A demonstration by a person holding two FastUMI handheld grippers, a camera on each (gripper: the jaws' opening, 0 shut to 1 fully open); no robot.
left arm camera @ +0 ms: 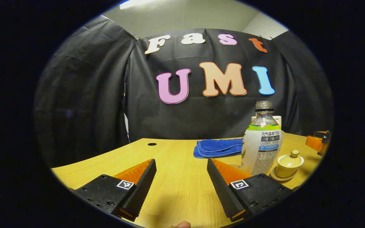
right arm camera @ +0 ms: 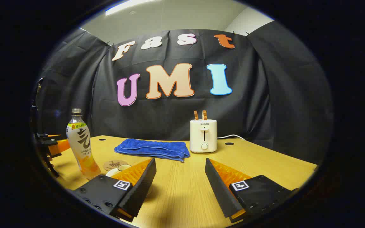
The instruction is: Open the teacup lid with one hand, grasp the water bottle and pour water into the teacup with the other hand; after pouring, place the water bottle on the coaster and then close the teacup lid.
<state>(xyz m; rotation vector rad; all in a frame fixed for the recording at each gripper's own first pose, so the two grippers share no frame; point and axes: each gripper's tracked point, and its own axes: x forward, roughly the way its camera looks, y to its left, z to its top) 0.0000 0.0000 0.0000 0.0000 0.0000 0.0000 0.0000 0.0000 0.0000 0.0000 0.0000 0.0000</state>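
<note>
Two grippers were in play and neither had hold of anything: the left gripper (left arm camera: 181,177) sat low over the counter (left arm camera: 176,171) with its jaws spread wide, and the right gripper (right arm camera: 180,177) was the same, wide open over bare wood. In the left gripper view the bottle (left arm camera: 261,142) stood upright with no cap on, just right of that gripper, and the teacup (left arm camera: 289,164) sat on its saucer just beyond the bottle, lid (left arm camera: 291,158) on. In the right gripper view the coaster (right arm camera: 115,164) lay just behind the cup and near the bottle's base. A blue towel (right arm camera: 152,148) and a toaster (right arm camera: 203,135) sat further back, well apart from all that. So nothing had started, and I'd say the lid comes first. The right gripper looked closest to the cup, so I'd bring it in from above, close the jaws on the little knob, and lift straight up so the cup doesn't slide on the saucer. The bottle looked like it'd tip easily if bumped, so I'd steer clear of it.
</note>
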